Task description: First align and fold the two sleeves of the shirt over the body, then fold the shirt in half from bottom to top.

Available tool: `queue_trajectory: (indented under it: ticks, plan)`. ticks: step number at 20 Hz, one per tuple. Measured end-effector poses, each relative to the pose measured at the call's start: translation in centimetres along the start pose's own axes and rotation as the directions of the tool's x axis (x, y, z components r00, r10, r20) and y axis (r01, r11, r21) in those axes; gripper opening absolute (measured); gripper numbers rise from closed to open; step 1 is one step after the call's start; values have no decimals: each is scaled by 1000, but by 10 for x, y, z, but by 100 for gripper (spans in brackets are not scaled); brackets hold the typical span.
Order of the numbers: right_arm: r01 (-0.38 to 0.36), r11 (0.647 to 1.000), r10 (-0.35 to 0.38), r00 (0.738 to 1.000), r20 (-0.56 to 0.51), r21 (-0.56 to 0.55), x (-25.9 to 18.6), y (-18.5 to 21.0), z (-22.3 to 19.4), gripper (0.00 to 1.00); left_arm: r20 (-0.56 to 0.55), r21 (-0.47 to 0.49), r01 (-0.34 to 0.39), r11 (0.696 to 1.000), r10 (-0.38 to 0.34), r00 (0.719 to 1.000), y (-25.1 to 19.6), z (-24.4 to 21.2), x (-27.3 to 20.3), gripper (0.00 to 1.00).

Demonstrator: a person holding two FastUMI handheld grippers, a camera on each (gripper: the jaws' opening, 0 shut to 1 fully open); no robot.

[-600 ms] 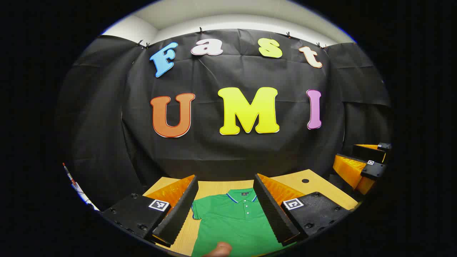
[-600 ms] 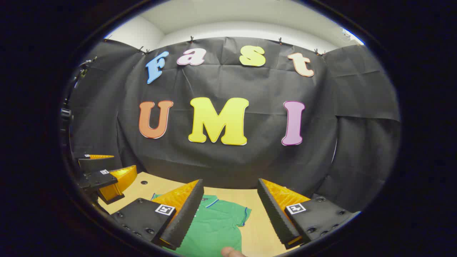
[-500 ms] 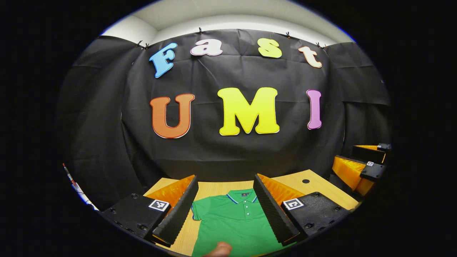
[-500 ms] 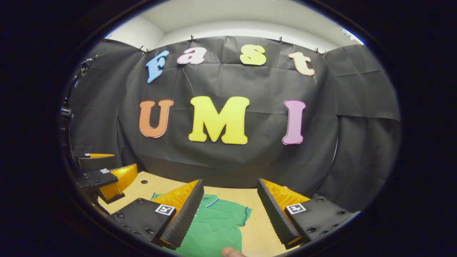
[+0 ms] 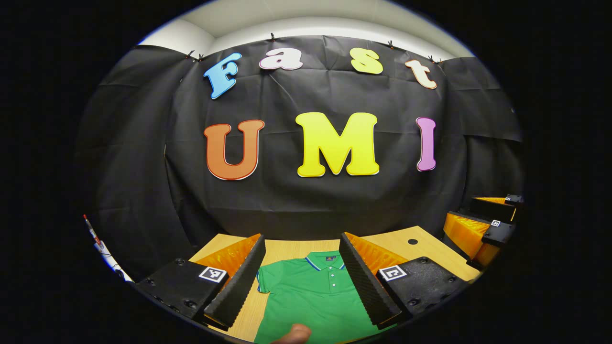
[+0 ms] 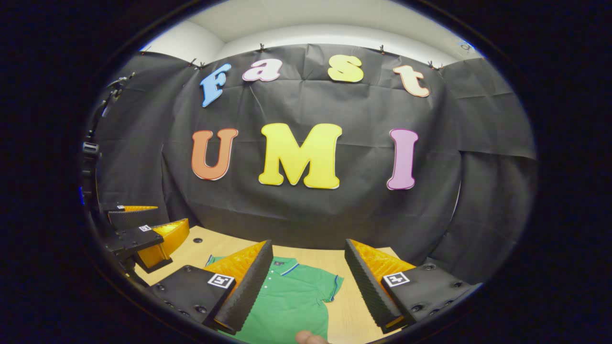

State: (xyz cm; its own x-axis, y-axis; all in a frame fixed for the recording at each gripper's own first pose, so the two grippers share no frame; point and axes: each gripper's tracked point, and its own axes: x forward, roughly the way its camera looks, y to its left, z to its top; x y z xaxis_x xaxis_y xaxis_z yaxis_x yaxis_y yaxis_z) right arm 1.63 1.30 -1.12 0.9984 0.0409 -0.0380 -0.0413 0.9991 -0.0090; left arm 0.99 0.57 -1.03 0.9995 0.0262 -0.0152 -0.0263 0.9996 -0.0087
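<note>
Overhead, both tongs [image 5: 302,274] [image 6: 308,282] wide open, empty, above flat green shirt [image 5: 311,296].

A green polo shirt [image 5: 311,291] lies flat and face up on a wooden counter [image 5: 287,249], collar toward twelve o'clock. The collar has blue and white trim above a buttoned placket. A short sleeve [image 6: 327,286] spreads toward three o'clock, unfolded.
</note>
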Motion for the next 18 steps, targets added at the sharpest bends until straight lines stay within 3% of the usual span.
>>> queue_trajectory:
  ticks: [4, 5, 8, 9, 14, 17, 18]
  plan:
    - [-12, 1000, 12, 1000, -19, 4, 7, 8, -6, 97, 4, -4, -7, 1000, 7, 1000, 5, -2, 0, 100]
    - [-10, 1000, 10, 1000, -28, 9, 9, 7, -10, 93, 3, -4, -11, 1000, 11, 1000, 7, -2, 0, 100]
    - [-12, 999, 15, 997, -76, 40, 21, 8, -29, 96, 2, -5, -11, 1000, 11, 1000, 7, -5, 1, 100]
    - [-12, 999, 17, 995, -99, 49, 27, 6, -37, 93, -2, 0, -10, 1000, 10, 1000, 7, -6, 1, 100]
    - [24, 999, -14, 975, -222, 46, 62, -21, -103, 96, -16, 18, -16, 1000, 16, 1000, 2, -10, 0, 100]
    - [74, 997, -62, 950, -305, 29, 90, -50, -153, 97, -22, 15, -8, 1000, 8, 1000, -9, -7, 2, 100]
    - [92, 995, -78, 939, -334, 29, 100, -59, -168, 93, -19, 16, -4, 1000, 4, 1000, -13, -6, 3, 100]
